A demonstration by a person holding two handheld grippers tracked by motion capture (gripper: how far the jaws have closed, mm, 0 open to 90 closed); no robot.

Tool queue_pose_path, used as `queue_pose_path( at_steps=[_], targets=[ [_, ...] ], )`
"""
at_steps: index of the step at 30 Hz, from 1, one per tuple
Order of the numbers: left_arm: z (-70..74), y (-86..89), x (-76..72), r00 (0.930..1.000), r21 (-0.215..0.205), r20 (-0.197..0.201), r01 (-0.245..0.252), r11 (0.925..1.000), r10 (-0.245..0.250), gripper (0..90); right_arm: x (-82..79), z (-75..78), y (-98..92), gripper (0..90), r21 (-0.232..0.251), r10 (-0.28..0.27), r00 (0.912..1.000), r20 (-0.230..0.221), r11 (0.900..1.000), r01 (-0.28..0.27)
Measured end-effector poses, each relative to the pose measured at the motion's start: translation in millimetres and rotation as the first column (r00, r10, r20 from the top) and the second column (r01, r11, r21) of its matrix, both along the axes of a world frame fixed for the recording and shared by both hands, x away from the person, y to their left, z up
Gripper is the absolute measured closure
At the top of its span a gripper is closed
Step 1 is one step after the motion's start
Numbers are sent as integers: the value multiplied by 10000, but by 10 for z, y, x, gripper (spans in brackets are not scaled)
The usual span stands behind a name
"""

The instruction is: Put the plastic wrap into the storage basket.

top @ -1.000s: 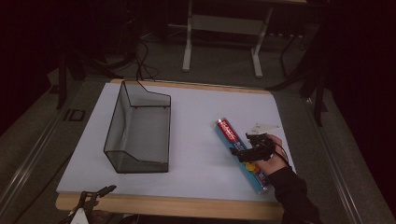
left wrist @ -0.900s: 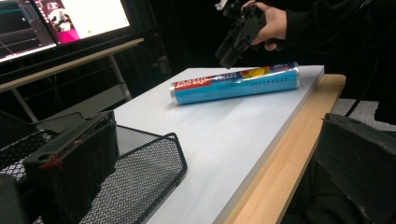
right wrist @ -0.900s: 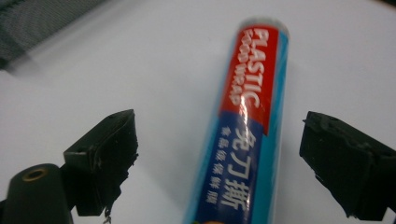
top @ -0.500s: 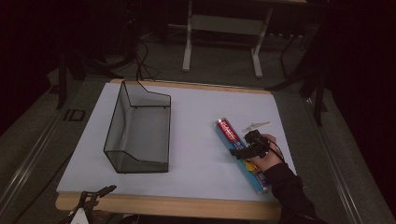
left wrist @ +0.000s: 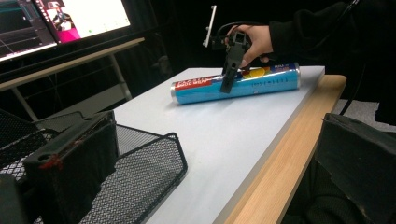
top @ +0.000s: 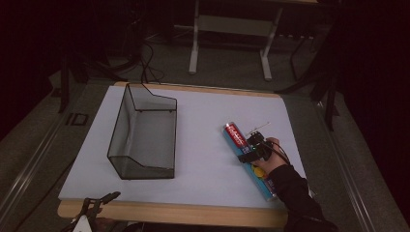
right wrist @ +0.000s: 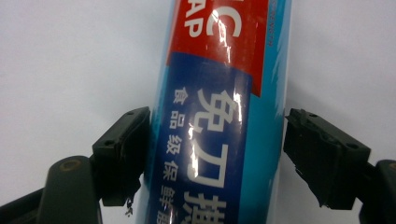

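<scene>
High view: fixed overhead, facing forward and down across whole white table [top: 203, 145]. Left gripper view: low at near table edge beside mesh basket [left wrist: 140, 186], facing sideways across tabletop toward blue tube [left wrist: 236, 84]. Right gripper view: very close above same tube [right wrist: 219, 112], facing down along jaws. Shared by all three: tube and surrounding tabletop.

Metal stand [top: 231, 29] on floor beyond table; monitors [left wrist: 65, 18] lit.

Cut off and covered

The blue tube [right wrist: 219, 116] runs past top and bottom edges in the right gripper view; the hand [top: 269, 157] covers its middle from above.
</scene>
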State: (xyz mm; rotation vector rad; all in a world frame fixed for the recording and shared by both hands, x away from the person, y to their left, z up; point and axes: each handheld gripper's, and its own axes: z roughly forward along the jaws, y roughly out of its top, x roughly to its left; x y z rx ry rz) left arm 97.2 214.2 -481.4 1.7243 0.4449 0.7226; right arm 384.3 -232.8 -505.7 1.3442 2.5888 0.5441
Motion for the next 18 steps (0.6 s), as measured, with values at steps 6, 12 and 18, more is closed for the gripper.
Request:
queue_pose_path(
  at_steps=[6,12,18],
  targets=[
    [-1,0,0,10000,23,6,4,10000,-4,1,45,-38,86,233,-520,-215,9988,-448,9985,192],
    [-6,-4,0,10000,70,7,-22,10000,22,1,64,-83,168,286,-789,-136,9961,-874,9969,67],
    [-8,-2,6,10000,69,-17,-37,10000,37,1,69,-38,188,309,-727,-586,9932,-1003,9960,514]
  ],
)
